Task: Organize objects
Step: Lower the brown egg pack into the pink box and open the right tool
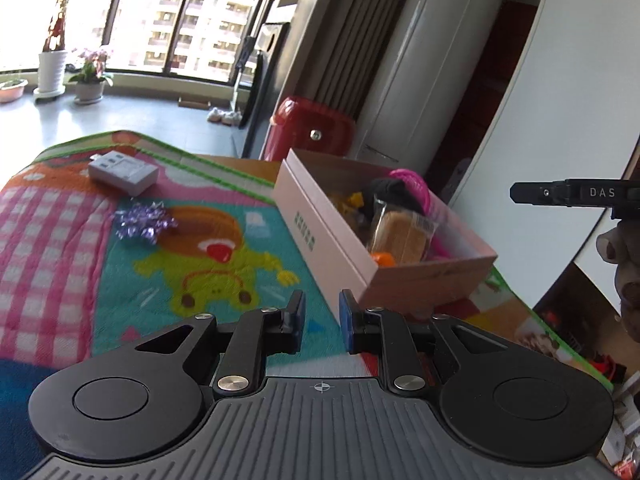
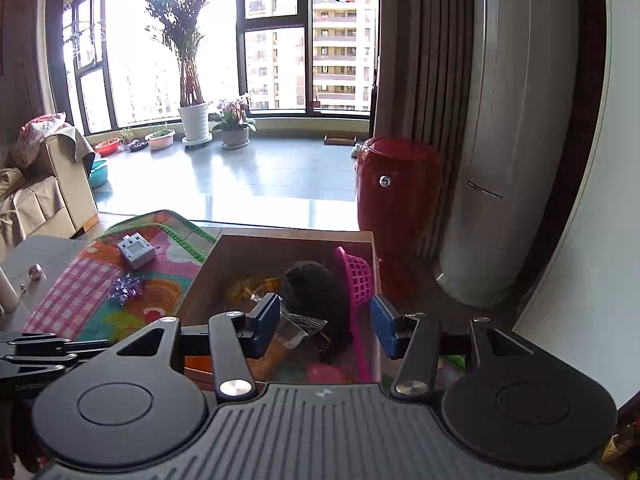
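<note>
Sunlit room behind the table

A red cylindrical bin (image 2: 394,184) stands on the grey tiled floor (image 2: 256,176) beside brown curtains (image 2: 416,64) and a tall grey tower unit (image 2: 508,140). Along the window sill (image 2: 304,122) sit a tall palm in a white pot (image 2: 194,120) and a flowering orchid (image 2: 234,118). A draped sofa (image 2: 44,184) fills the left side; high-rise flats (image 2: 340,36) show outside.

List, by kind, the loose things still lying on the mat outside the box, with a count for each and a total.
White plug adapter: 1
Purple gift bow: 1
Total: 2
</note>
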### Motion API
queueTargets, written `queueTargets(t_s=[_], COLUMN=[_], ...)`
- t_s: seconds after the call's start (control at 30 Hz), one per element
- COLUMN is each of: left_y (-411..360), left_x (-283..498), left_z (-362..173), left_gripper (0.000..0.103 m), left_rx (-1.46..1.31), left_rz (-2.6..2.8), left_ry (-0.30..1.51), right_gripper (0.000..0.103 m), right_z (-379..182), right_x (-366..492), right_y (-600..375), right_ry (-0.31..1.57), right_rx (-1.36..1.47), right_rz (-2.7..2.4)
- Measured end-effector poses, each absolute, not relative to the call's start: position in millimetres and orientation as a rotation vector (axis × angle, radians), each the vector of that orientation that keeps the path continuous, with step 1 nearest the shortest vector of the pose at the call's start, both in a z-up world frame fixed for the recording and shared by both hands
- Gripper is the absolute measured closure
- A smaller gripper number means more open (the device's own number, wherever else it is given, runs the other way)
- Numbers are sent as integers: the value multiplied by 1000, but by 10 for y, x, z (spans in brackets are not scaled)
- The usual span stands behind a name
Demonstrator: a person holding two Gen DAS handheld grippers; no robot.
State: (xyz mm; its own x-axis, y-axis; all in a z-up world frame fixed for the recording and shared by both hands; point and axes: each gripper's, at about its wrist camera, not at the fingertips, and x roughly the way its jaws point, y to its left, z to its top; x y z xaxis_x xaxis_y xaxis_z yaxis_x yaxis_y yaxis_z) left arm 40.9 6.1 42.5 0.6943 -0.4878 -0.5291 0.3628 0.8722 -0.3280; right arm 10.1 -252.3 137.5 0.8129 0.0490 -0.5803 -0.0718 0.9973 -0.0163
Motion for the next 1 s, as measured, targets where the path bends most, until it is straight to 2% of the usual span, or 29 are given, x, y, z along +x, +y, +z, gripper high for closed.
queueTargets(t_s=[0.03, 0.07, 0.2, 0.3, 0.33, 0.47, 0.5, 0.53, 0.63, 0.77, 1.0], left_y=[81, 100, 41, -77, -119, -206, -204, -193, -149, -84, -26], left_x=[351, 303, 192, 155, 130, 61, 45, 28, -4, -3, -1], left_z=[394, 377, 298, 260, 257, 236, 232, 229, 223, 182, 148], left_gripper=[83, 83, 83, 83, 83, 83, 83, 83, 83, 83, 83], left_rx=[-217, -234, -250, -238, -228, -190, -191, -196, -210, -232, -245], left_rz=[-487, -496, -543, -562, -556, -522, -522, -521, -513, -487, -461], left_ry=[658, 668, 700, 713, 718, 740, 742, 744, 749, 762, 774], right_gripper=[28, 23, 19, 7, 6, 6, 8, 16, 21, 23, 23], right_z=[1307, 1206, 717, 390, 303, 106, 107, 125, 209, 341, 1168], right_x=[22, -91, -486, -669, -695, -660, -661, -665, -679, -742, -516], right_y=[-2562, -2614, -2796, -2923, -2953, -2962, -2929, -2893, -2826, -2761, -2568], right_ry=[630, 645, 763, 829, 848, 882, 871, 863, 857, 840, 641], right_rx=[-44, -48, -42, 18, 41, 55, 33, 14, 7, 18, 22], right_rz=[62, 55, -24, -78, -87, -107, -111, -110, -79, -56, 59])
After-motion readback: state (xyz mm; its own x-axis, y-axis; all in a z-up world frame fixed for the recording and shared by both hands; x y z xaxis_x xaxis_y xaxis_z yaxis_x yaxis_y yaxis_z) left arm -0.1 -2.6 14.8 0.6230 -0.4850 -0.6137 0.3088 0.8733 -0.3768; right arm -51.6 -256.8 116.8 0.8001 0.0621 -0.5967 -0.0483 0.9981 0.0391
